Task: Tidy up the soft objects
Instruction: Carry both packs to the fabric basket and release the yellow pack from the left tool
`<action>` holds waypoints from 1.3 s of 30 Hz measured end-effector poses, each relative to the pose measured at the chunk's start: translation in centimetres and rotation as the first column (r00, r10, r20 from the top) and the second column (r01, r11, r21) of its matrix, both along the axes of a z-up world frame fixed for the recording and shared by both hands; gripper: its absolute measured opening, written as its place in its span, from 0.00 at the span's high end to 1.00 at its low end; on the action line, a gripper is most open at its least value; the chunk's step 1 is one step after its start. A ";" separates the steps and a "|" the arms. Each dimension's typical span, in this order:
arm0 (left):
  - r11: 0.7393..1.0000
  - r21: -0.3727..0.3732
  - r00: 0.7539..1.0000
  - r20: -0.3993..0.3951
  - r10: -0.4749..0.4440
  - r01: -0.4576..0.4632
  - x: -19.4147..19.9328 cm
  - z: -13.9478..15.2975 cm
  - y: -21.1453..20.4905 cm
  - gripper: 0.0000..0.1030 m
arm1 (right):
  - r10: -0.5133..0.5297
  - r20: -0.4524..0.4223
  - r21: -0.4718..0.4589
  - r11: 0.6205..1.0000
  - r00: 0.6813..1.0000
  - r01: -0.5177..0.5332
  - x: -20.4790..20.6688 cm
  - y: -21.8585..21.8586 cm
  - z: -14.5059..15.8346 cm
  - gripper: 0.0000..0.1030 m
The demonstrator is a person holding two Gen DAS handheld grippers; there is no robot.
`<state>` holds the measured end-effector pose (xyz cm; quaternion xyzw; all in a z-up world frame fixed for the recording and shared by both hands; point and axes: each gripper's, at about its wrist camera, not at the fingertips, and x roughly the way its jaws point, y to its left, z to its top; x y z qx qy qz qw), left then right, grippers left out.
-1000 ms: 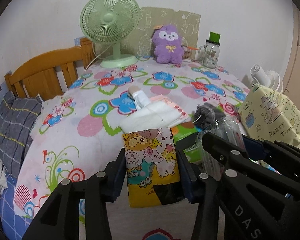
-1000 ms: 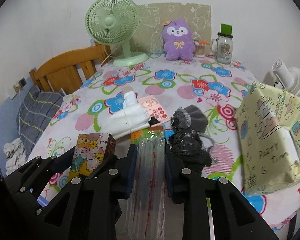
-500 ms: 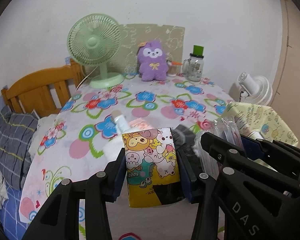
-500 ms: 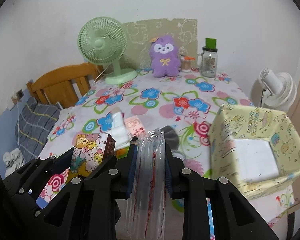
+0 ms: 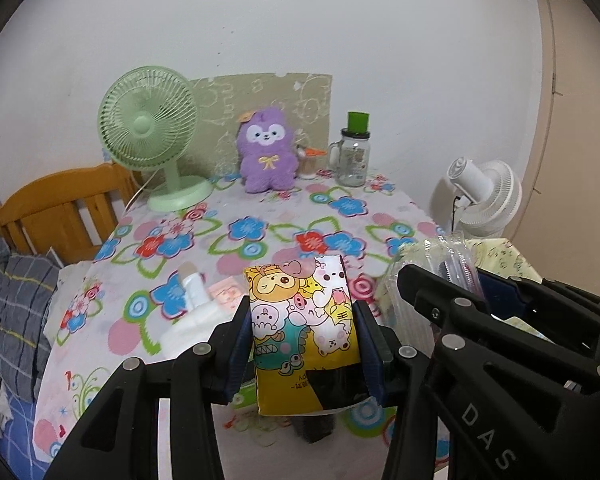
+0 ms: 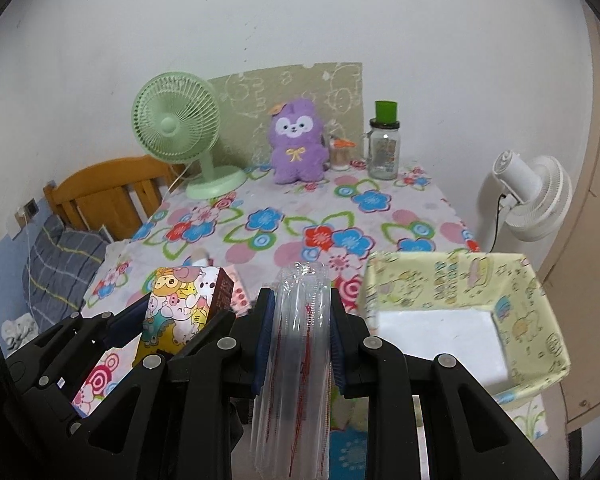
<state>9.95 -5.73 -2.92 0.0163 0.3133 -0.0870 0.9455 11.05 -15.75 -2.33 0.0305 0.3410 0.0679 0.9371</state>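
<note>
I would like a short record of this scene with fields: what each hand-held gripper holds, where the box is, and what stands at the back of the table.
left hand-held gripper: shut on cartoon pack
right hand-held gripper: shut on clear packet
box: yellow, open, at the table's right edge, nothing seen inside
back of table: green fan, purple plush, jar
beside table: white fan

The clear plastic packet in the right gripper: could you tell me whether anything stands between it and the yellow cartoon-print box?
Nothing visible does. The clear plastic packet is clamped in the right gripper, and the open yellow cartoon-print box sits just to its right with its white bottom bare. The left gripper, holding the cartoon-print pouch, is on the opposite side.
</note>
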 end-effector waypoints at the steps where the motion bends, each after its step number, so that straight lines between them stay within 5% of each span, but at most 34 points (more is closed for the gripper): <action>1: 1.000 -0.002 1.000 0.003 -0.006 0.006 0.1 0.2 -0.5 0.52 | -0.003 0.003 0.000 1.000 1.000 0.003 0.1 -0.4 0.1 0.72; 20: 0.994 -0.012 0.994 0.008 -0.106 0.107 1.8 0.7 -8.3 0.52 | -0.092 0.012 0.006 0.996 0.996 0.092 1.0 -8.4 1.0 0.72; 39: 0.985 -0.039 0.983 -0.067 -0.172 0.170 5.1 -1.9 -14.7 0.52 | -0.175 -0.042 -0.017 0.985 0.984 0.174 3.8 -14.9 -1.5 0.72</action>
